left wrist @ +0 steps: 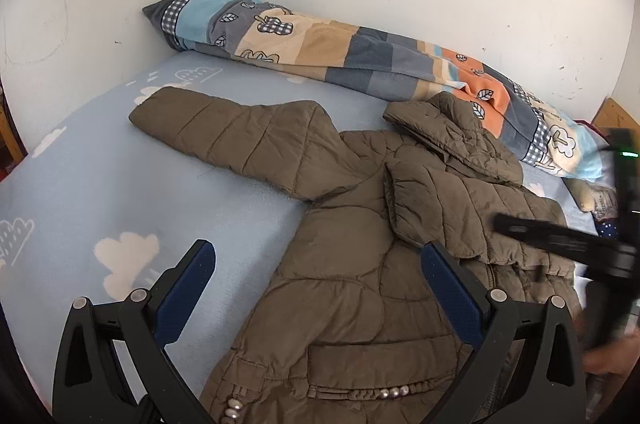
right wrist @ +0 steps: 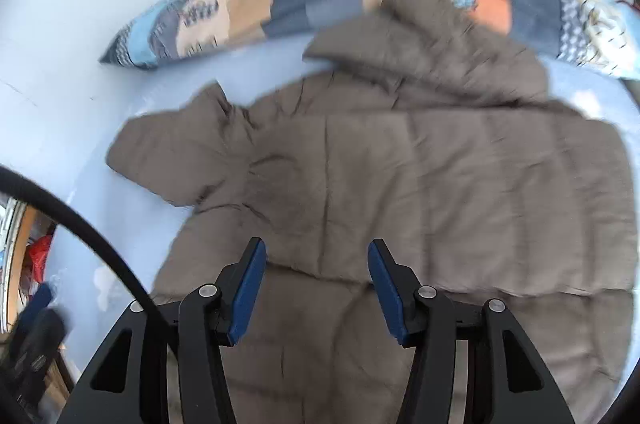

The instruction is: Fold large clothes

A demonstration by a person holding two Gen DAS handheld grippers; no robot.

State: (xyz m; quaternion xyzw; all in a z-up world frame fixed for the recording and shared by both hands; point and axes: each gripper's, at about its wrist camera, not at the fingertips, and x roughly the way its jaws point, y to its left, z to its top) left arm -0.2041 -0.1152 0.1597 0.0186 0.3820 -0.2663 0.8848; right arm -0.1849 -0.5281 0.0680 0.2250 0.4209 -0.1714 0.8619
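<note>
Left wrist view: the jacket (left wrist: 360, 224) lies spread on the bed (left wrist: 100, 191), one sleeve (left wrist: 240, 139) sticking out toward 10 o'clock. That puffy fabric could easily slip or spring back mid-fold. The left gripper (left wrist: 318, 270) is spread wide, holding nothing.

Right wrist view: blurry, but the right gripper (right wrist: 316, 270) hangs over the jacket (right wrist: 420, 163), jaws apart, empty.

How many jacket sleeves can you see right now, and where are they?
2. One sleeve lies stretched out flat to the left on the blue sheet. The other sleeve is folded across the jacket body, near the right gripper.
</note>
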